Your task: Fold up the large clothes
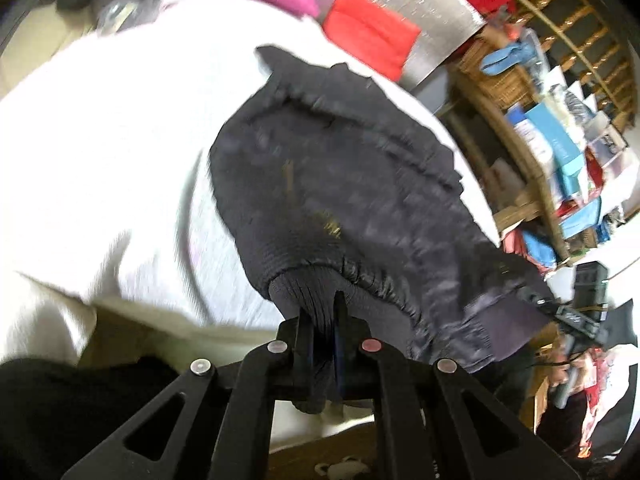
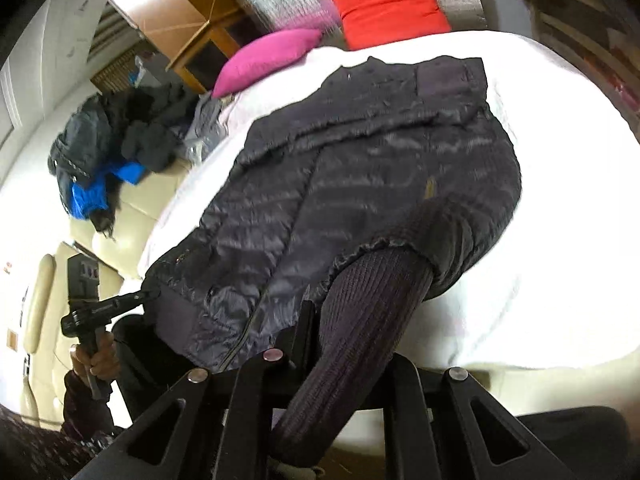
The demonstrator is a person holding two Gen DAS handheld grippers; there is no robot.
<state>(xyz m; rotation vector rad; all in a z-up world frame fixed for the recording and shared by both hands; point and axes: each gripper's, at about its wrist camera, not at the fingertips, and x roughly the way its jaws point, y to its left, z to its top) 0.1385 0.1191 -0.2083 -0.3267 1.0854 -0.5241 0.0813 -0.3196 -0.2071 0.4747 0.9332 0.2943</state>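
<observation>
- Lying across a white bed cover (image 2: 560,168), a dark quilted jacket (image 2: 360,168) fills the middle of both wrist views, its body flat on the cover and its near end lifted toward the cameras.
- In the left wrist view, the left gripper (image 1: 322,344) at 6 o'clock is clamped narrow on a ribbed knit cuff (image 1: 308,292), which bunches between its jaws.
- In the right wrist view, the right gripper (image 2: 348,360) at 6 o'clock holds the other ribbed cuff (image 2: 360,320); this sleeve end runs down through the fingers.
- At 8 o'clock in that view, a hand (image 2: 98,356) holds the left gripper's handle, its tip at the jacket's hem.
- At 12 o'clock sit a red cushion (image 2: 390,4) and a pink cushion (image 2: 264,60).
- At 9 o'clock, a heap of dark and blue clothes (image 2: 108,148) lies on a cream sofa (image 2: 132,208).
</observation>
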